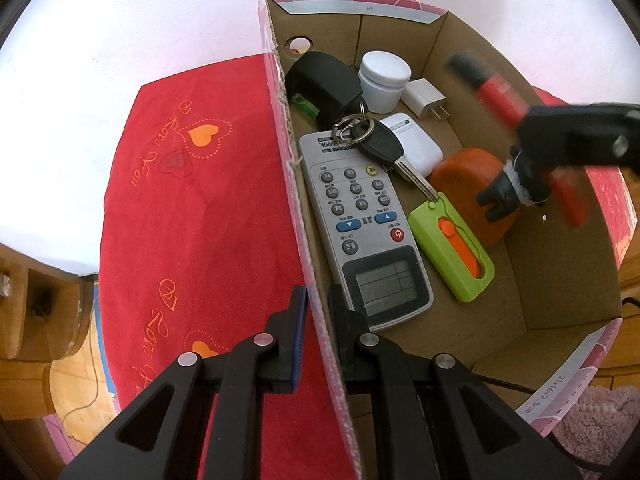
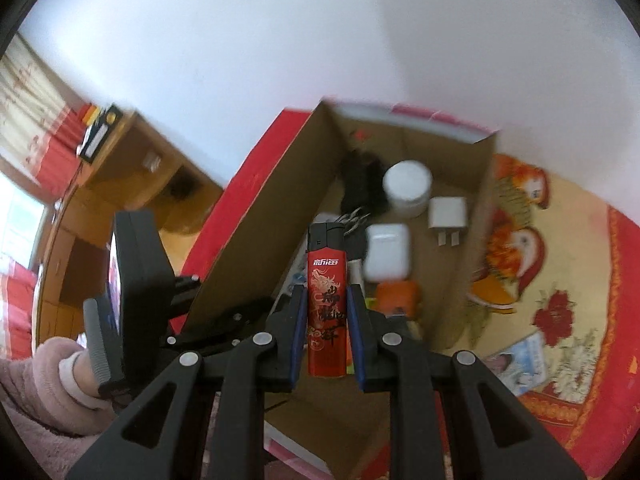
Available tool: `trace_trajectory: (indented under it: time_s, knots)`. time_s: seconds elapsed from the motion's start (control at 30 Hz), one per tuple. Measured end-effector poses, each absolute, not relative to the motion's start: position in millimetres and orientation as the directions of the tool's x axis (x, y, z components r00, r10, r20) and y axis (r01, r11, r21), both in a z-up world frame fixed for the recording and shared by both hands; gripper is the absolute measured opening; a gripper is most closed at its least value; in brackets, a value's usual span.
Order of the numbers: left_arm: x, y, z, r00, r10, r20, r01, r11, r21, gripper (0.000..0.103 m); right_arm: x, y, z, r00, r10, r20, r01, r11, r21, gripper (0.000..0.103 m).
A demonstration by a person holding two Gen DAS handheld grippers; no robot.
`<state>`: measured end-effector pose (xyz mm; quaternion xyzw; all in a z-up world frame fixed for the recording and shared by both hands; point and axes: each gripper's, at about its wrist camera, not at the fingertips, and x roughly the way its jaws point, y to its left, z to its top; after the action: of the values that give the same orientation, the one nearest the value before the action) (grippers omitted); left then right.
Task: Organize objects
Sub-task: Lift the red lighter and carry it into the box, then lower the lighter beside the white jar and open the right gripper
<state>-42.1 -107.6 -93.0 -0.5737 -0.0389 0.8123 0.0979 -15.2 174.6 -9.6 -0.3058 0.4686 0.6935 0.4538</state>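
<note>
Both jaws are squeezed in tight: our right gripper (image 2: 327, 320) holds a red lighter (image 2: 326, 300) by its middle, and our left gripper (image 1: 318, 336) pinches the near wall of the cardboard box (image 1: 296, 184). We hold the lighter up above the open box, not inside it yet. We think it is light, hard and a bit slippery, since it looks like smooth plastic, so the flat sides are the best place to hold it. It has white Chinese writing, a dragon picture and black brush letters. In the box lie a grey remote (image 1: 362, 224) with "699K" on top, a car key (image 1: 380, 144), a green case (image 1: 452, 246) and a white jar (image 1: 384, 80). The box flap reads "21x16x9.5cm".
</note>
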Motion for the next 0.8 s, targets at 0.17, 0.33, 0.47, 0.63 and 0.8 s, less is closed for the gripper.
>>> trace_trajectory:
  time_s: [0.17,0.33,0.47,0.63,0.8]
  knots:
    - [-41.7,-107.9,-93.2,-0.322,0.203,-0.925,-0.115,-0.978,-0.175,0.01,-26.3,200.2,-23.3,-0.377,0.314,-0.871,-0.926,-0.134,0.353,0.019]
    - [-40.7,-107.7,-92.8,-0.324,0.204,-0.924,-0.114,-0.978,-0.176,0.01,-16.8,229.2,-34.8,-0.237,0.282,-0.93,-0.971,-0.055,0.231,0.019]
    - [-40.0,-109.4,-92.0,-0.325,0.207,-0.923,-0.111,-0.977,-0.18,0.01,-12.3,241.2,-48.4,-0.173,0.224,-0.959,-0.985,-0.032,0.17,0.019]
    - [-36.3,-114.2,-99.7,-0.327,0.208,-0.922,-0.11,-0.977,-0.181,0.01,-20.0,251.3,-61.3,-0.096,0.177,-0.98,-0.995,-0.052,0.089,0.019]
    - [-34.1,-115.4,-101.0,-0.328,0.212,-0.921,-0.108,-0.977,-0.186,0.01,-26.2,257.7,-66.7,-0.018,0.171,-0.985,-0.997,-0.081,0.004,0.019]
